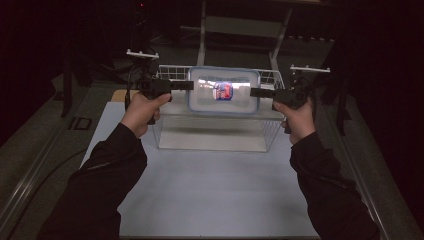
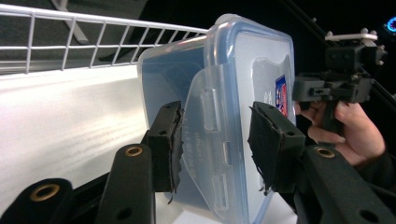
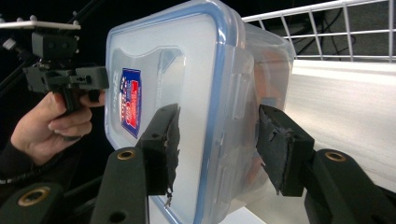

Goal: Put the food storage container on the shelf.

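Fingers (image 2: 166, 140): your left gripper (image 1: 190, 85) has its two black pads on either side of the left end of the container (image 1: 205, 95), one on the lid and one against the body by the latch flap, clamped on it. Your right gripper (image 1: 252, 92) does the same at the right end, one pad on the lid and the other on the body side.
Table (image 1: 210, 190): a pale sheet covers it, running from your near edge to the far side.
Basket (image 1: 172, 72): a white wire basket stands on the far half of the table, midway between left and right. A pale liner covers its walls below the rim.
Container: you hold it level, lid up, between the two grippers, over the far part of the basket and about at the height of the rim. Its body is clear plastic, and a blue seal runs round the lid. Whether its base touches anything below, you cannot tell.
Left hand (image 1: 142, 112): it wraps the left gripper's handle near the basket's left side, with your dark sleeve (image 1: 105, 180) coming from the near edge.
Right hand (image 1: 300, 120): it grips the other handle just right of the basket.
Sticker (image 1: 223, 91): a small blue and red label sits on the middle of the lid.
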`<state>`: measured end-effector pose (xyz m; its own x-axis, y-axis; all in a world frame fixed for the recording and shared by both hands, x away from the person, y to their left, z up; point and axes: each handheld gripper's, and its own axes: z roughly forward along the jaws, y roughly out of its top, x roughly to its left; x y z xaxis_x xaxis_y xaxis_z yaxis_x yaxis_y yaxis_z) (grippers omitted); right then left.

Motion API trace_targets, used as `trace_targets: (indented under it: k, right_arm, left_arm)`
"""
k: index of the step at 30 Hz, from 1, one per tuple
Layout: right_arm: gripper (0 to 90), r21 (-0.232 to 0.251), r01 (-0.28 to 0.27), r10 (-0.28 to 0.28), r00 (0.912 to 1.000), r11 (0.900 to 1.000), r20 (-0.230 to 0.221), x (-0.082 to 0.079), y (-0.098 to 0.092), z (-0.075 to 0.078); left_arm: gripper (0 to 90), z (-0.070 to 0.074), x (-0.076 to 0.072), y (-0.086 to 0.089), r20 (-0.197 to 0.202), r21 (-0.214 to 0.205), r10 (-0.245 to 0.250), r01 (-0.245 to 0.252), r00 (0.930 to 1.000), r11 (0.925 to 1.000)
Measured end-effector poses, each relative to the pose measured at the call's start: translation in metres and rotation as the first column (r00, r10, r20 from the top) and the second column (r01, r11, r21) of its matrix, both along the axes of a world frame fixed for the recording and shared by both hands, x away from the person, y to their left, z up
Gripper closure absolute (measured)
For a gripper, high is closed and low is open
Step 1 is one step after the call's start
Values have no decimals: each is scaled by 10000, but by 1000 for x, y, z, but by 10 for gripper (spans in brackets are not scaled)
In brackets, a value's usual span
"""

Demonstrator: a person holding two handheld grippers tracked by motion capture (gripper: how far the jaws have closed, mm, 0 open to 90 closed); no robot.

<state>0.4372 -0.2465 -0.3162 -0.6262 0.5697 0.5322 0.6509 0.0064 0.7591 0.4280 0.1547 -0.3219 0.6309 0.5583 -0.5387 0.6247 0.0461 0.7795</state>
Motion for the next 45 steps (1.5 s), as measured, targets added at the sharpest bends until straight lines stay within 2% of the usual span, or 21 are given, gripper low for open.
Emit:
trace_targets:
  k: [5,6,11,12,13,15,16,19,22,24,28,30,31,32,33,36,38,40,41,44,45]
  right_arm:
    - [485,151,206,-203,9996,9997,-214,4,0,-2]
    - [480,382,312,-294,9985,9988,-472,8,-1,-5]
    - [470,441,542,-509,9961,9976,-715,14,0,-6]
    - [466,598,673,-615,9936,9959,-943,18,0,-8]
    - [461,638,668,-603,9932,9957,-999,19,0,-9]
    - [469,515,819,-762,9916,9953,-1044,22,-1,-10]
    - [491,260,946,-914,9904,9952,-1033,24,-1,-10]
    - [486,392,945,-891,9887,9948,-1209,26,-1,-12]
    - [474,189,1017,-992,9896,9946,-1043,25,-1,-9]
    - [462,-42,1052,-1051,9908,9944,-855,23,-1,-7]
    - [448,-424,1069,-1083,9936,9934,-325,15,-4,1]
    - [444,-711,1003,-999,9950,9924,93,8,-4,5]
    - [444,-711,1003,-999,9950,9924,93,8,-4,5]
    - [443,-944,875,-834,9954,9917,465,-1,-4,10]
    - [444,-1026,791,-732,9955,9916,604,-6,-3,12]
    - [444,-1116,491,-378,9941,9925,1013,-20,-1,17]
    - [448,-1096,379,-243,9921,9933,1233,-30,2,19]
    - [450,-1036,108,34,9907,9946,1362,-39,5,19]
    - [454,-1016,20,123,9900,9948,1405,-42,6,19]
    - [466,-963,-362,506,9872,9947,1511,-54,13,15]
    - [472,-971,-466,609,9867,9942,1509,-56,15,13]
  left_arm:
    - [517,-1,6,-2,-172,-44,145,-146,9997,9999]
    - [510,-3,11,-3,-303,-149,336,-341,9990,9993]
    - [502,-5,15,-3,-438,-250,499,-511,9978,9984]
    - [502,-7,19,-3,-664,-323,694,-717,9954,9969]
    - [501,-8,20,-3,-716,-291,728,-750,9948,9968]
    - [514,-9,23,-4,-900,88,863,-858,9922,9963]
    - [524,-11,23,-5,-946,36,859,-859,9918,9963]
    - [500,-12,25,-6,-957,-18,912,-918,9912,9958]
    - [475,-12,23,-7,-827,43,849,-848,9930,9964]
    - [440,-10,19,-5,-594,35,887,-886,9943,9961]
    - [358,-3,7,2,142,-206,1000,-997,9949,9948]
    - [310,-1,-2,4,561,-232,724,-712,9958,9972]
    - [260,-1,-2,4,561,-232,724,-712,9958,9972]
    - [232,1,-14,5,1134,-103,639,-631,9915,9980]
    - [215,1,-20,5,1373,-169,568,-550,9889,9983]
    - [142,1,-39,4,2176,-54,465,-464,9749,9989]
    - [94,-1,-49,2,2484,40,403,-426,9678,9991]
    - [2,-2,-54,1,2590,93,315,-351,9654,9993]
    - [1,-4,-64,-2,2752,274,186,-272,9612,9993]
    - [1,-9,-78,-8,3175,844,-174,-99,9481,9964]
    - [1,-11,-82,-9,3287,911,-226,-79,9442,9958]
